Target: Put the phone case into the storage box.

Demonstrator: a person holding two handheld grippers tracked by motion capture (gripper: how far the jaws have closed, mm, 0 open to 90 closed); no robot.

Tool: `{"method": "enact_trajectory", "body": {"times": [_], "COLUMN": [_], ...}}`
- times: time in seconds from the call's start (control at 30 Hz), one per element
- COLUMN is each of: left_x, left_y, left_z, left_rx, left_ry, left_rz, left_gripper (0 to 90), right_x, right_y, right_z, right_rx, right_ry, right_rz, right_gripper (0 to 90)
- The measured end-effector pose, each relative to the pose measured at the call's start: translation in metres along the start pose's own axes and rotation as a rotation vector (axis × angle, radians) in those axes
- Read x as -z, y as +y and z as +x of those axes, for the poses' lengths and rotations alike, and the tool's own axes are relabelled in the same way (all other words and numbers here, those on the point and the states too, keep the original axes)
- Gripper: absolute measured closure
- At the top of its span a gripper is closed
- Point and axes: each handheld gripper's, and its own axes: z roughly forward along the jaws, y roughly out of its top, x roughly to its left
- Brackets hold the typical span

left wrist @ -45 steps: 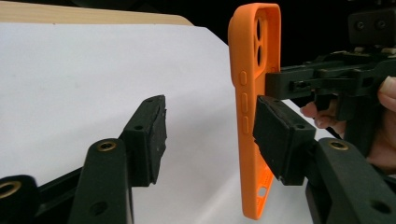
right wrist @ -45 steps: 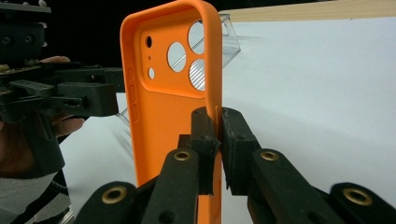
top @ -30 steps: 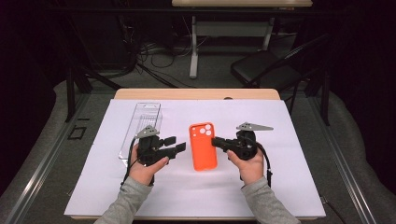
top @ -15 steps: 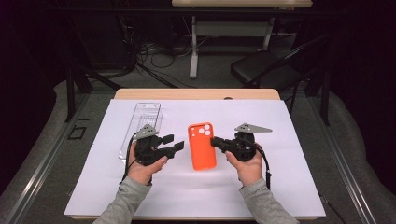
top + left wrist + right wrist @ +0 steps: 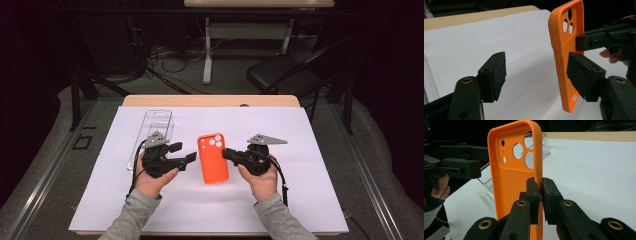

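An orange phone case (image 5: 212, 160) with round camera holes is held over the white sheet between the two hands. My right gripper (image 5: 227, 154) is shut on its right rim; in the right gripper view the pads pinch the thin wall (image 5: 541, 186) of the case (image 5: 511, 177). My left gripper (image 5: 184, 152) is at the case's left side, open, and its jaws have just been opening. In the left gripper view (image 5: 537, 67) the case (image 5: 564, 37) stands by the right-hand jaw, with bare sheet in the gap and no pad pressing on it.
A clear plastic tray (image 5: 152, 130) lies on the sheet behind the left hand, also seen past the case (image 5: 545, 142). The white sheet (image 5: 300, 190) covers most of the wooden table (image 5: 210, 100). A dark chair (image 5: 285, 75) stands beyond the table.
The left gripper's jaws stand wider apart than before. Both hands and the case have hardly moved.
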Motion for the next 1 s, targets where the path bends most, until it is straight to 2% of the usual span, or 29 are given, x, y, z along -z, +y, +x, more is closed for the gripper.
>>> {"method": "enact_trajectory", "body": {"times": [0.17, 0.27, 0.53, 0.7, 0.83, 1.0], "left_x": [-0.001, 0.0, 0.003, 0.0, -0.003, -0.009], "left_y": [0.0, 0.001, 0.003, 0.005, 0.009, 0.018], "left_z": [-0.002, -0.003, -0.003, -0.003, -0.002, -0.001], "left_rx": [-0.001, -0.017, -0.035, -0.047, -0.057, -0.083], "left_ry": [-0.021, -0.012, 0.026, 0.047, 0.052, 0.072], "left_rz": [0.011, 0.012, 0.009, 0.015, 0.016, 0.034], "left_gripper": [22.5, 22.2, 27.9, 33.2, 33.8, 34.0], "right_x": [-0.002, -0.004, -0.008, -0.009, -0.011, -0.015], "right_y": [-0.002, -0.003, -0.006, -0.005, -0.001, 0.007], "right_z": [0.004, 0.006, 0.011, 0.013, 0.013, 0.015], "right_rx": [0.012, 0.015, 0.039, 0.061, 0.05, 0.066], "right_ry": [-0.003, -0.006, -0.025, -0.067, -0.077, -0.099], "right_rz": [0.001, 0.002, 0.004, 0.007, 0.003, -0.011], "right_gripper": [84.2, 84.2, 84.2, 84.2, 84.2, 84.2]}}
